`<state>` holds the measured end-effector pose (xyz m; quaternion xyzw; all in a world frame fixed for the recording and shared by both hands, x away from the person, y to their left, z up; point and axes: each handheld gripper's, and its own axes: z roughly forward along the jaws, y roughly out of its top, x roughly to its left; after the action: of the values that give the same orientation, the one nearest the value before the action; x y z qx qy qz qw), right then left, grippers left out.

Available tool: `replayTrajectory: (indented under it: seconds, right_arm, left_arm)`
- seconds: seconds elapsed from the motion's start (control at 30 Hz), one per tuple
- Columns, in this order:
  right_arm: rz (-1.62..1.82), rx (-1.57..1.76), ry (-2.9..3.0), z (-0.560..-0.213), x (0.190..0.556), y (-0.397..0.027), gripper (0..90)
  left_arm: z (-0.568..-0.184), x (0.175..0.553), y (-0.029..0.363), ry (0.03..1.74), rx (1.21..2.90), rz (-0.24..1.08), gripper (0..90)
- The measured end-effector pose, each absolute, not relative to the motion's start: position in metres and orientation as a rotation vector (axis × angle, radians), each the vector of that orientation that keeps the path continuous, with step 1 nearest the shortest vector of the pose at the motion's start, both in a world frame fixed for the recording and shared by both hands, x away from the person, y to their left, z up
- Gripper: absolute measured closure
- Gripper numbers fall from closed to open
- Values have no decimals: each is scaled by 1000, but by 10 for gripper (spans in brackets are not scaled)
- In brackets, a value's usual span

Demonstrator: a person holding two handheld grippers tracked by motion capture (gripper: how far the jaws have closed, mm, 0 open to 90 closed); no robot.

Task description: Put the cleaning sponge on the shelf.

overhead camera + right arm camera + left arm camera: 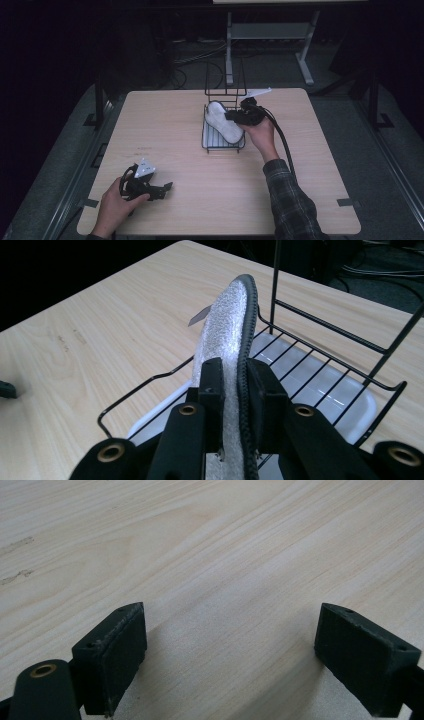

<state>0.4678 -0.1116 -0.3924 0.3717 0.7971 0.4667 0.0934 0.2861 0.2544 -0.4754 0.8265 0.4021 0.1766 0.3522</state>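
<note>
where right tool [235, 390] grips, slipper [227, 325] (hidden), rack [330, 347]

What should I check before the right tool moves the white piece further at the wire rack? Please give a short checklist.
1. Right tool grip on the white padded piece: ok, jaws shut on its edge.
2. Piece over the wire rack: ok.
3. Piece seated on the rack: cannot tell.
4. White tray under the rack: ok, in place.
5. Left tool: ok, open, holding nothing, over bare table.
6. Left tool away from the rack: ok, near the table's front-left.
</note>
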Motion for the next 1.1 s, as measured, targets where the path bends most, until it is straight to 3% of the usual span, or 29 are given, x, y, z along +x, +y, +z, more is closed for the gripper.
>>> replayTrajectory:
  seconds: [0.6, 1.1]
  right_arm:
    - [1314, 1117, 2342, -403, 472, -112, 704]
    - [1249, 1146, 2305, -404, 472, -119, 537]
  left_arm:
    - [-475, 286, 254, 1042, 2139, 457, 127]
    - [-475, 286, 254, 1041, 2140, 457, 127]
